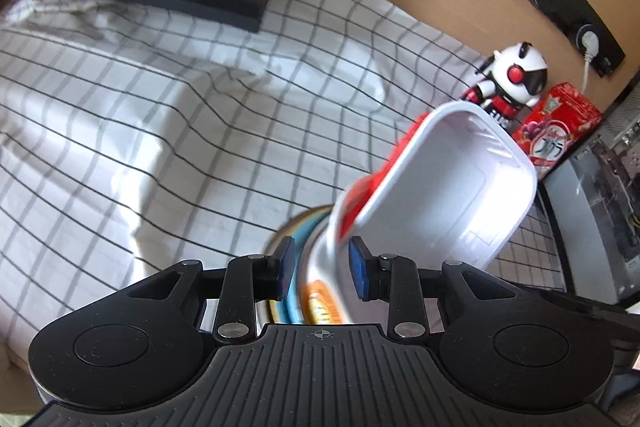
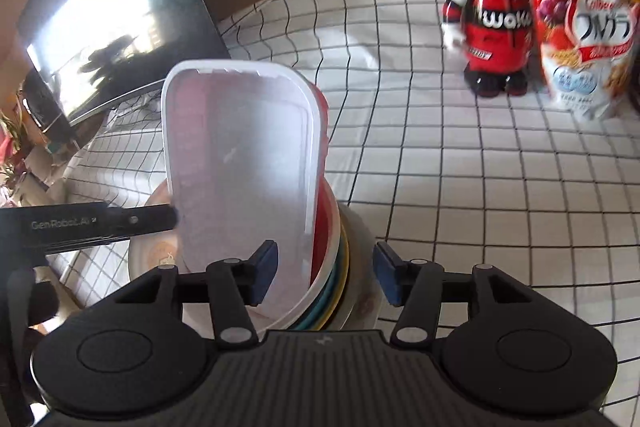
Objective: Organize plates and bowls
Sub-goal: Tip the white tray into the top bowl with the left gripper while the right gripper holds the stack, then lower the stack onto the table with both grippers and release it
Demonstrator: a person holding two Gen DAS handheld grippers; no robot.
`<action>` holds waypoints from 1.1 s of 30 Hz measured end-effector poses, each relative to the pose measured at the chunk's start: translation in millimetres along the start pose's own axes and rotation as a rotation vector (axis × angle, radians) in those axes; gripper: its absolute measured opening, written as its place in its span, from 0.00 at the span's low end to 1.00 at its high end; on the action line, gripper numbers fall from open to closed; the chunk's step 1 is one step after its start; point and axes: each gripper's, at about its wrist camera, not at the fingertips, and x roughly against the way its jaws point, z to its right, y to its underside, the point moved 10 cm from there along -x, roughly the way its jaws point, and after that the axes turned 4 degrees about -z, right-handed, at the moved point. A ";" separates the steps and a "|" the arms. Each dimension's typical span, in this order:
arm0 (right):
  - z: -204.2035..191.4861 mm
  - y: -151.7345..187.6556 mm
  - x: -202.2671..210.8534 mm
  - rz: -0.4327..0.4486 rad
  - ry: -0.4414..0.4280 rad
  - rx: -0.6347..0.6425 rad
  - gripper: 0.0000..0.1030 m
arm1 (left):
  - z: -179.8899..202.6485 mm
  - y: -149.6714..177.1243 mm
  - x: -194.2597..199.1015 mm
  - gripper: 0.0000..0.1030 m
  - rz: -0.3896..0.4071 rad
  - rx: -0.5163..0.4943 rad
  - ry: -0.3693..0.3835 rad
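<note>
A checked cloth (image 2: 460,187) is covering the bench, with a toy robot (image 2: 490,7) and cereal bag (image 2: 586,23) standing upper right. Lower centre, the left claw (image 1: 322,269) is gripping a white tub (image 1: 448,183); the right claw (image 2: 324,275) is straddling the stacked plates (image 2: 344,291), contact unclear. Stacking appears mostly done; placement remains.

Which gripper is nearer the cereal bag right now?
Right. The cereal bag stands large at the upper right ahead of the right gripper, beside the toy robot. From the left gripper it sits small and far, behind the white container.
</note>
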 end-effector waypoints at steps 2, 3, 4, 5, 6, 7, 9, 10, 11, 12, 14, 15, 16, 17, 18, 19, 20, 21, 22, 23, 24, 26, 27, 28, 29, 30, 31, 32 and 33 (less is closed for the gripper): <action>2.3 3.0 2.0 -0.001 0.012 -0.028 0.51 | -7.2 2.5 2.9 0.32 0.001 0.015 -0.011; 1.3 5.2 3.0 -0.008 0.003 -0.039 0.51 | -10.7 4.9 2.7 0.32 -0.005 0.019 -0.021; -1.7 6.8 3.2 -0.015 -0.011 -0.035 0.50 | -14.2 7.9 1.8 0.32 -0.014 0.014 -0.034; -5.1 6.7 1.3 -0.019 -0.017 -0.023 0.49 | -17.1 11.3 0.7 0.34 -0.024 0.007 -0.046; -9.7 5.9 0.1 -0.023 -0.014 -0.011 0.40 | -19.5 14.3 -0.2 0.34 -0.032 0.008 -0.044; -14.2 5.8 -1.5 -0.033 -0.012 0.001 0.31 | -21.7 16.3 -0.4 0.34 -0.037 0.016 -0.039; -21.9 5.7 -7.0 -0.053 -0.007 0.019 0.27 | -24.6 17.8 -0.6 0.34 -0.041 0.024 -0.039; -23.3 4.4 -8.2 -0.047 0.008 0.028 0.25 | -24.4 17.2 -0.5 0.34 -0.039 0.024 -0.036; -23.9 3.0 -9.1 -0.042 0.026 0.041 0.25 | -24.2 16.2 -0.4 0.34 -0.035 0.021 -0.038; -23.0 1.7 -9.1 -0.038 0.042 0.048 0.24 | -23.9 15.3 -0.6 0.34 -0.033 0.017 -0.043; -20.0 -0.2 -11.1 -0.039 0.048 0.047 0.24 | -22.6 12.5 -1.3 0.34 -0.028 0.014 -0.041; -18.0 -0.4 -12.4 -0.045 0.048 0.041 0.24 | -21.0 10.5 -1.1 0.34 -0.023 0.012 -0.037; -15.9 -0.9 -13.9 -0.051 0.050 0.037 0.24 | -19.4 8.4 -1.1 0.34 -0.018 0.008 -0.034; -14.2 -1.6 -15.6 -0.053 0.052 0.035 0.24 | -17.8 6.6 -1.3 0.34 -0.016 0.004 -0.033; -13.0 -1.9 -16.7 -0.055 0.053 0.034 0.24 | -16.0 5.1 -2.0 0.34 -0.015 -0.002 -0.036; -12.1 -1.6 -17.4 -0.059 0.053 0.032 0.24 | -14.7 3.9 -2.6 0.34 -0.015 -0.010 -0.040; -11.9 -1.5 -17.7 -0.060 0.051 0.031 0.24 | -14.0 3.2 -3.3 0.34 -0.016 -0.016 -0.044; -12.7 -0.4 -16.4 -0.061 0.048 0.034 0.24 | -14.0 3.0 -3.6 0.34 -0.017 -0.019 -0.047; -13.1 0.0 -16.7 -0.063 0.048 0.038 0.24 | -13.8 2.8 -3.8 0.34 -0.018 -0.020 -0.049; -13.3 0.2 -16.7 -0.063 0.047 0.039 0.24 | -13.4 2.9 -3.7 0.34 -0.018 -0.019 -0.047; -13.7 0.5 -16.7 -0.065 0.044 0.036 0.24 | -13.5 2.8 -3.9 0.34 -0.019 -0.018 -0.046; -14.1 0.7 -16.9 -0.068 0.040 0.034 0.24 | -14.4 2.6 -4.1 0.34 -0.020 -0.016 -0.042; -14.5 0.9 -17.1 -0.068 0.040 0.036 0.24 | -15.0 2.8 -3.8 0.34 -0.019 -0.016 -0.040; -15.1 1.3 -17.0 -0.069 0.042 0.039 0.24 | -15.0 2.9 -3.2 0.33 -0.016 -0.018 -0.038; -16.0 1.3 -16.3 -0.065 0.041 0.042 0.24 | -14.9 2.9 -2.2 0.32 -0.013 -0.019 -0.035; -17.1 0.4 -14.3 -0.055 0.036 0.043 0.24 | -14.9 2.9 -0.8 0.32 -0.008 -0.020 -0.033; -18.8 -0.2 -10.6 -0.040 0.029 0.040 0.25 | -14.9 2.9 1.5 0.32 -0.003 -0.021 -0.030; -20.3 -1.1 -5.9 -0.027 0.020 0.039 0.25 | -15.0 2.7 5.3 0.32 0.006 -0.021 -0.025; -22.0 -1.9 0.0 -0.012 0.012 0.035 0.28 | -15.3 2.2 9.6 0.32 0.019 -0.019 -0.020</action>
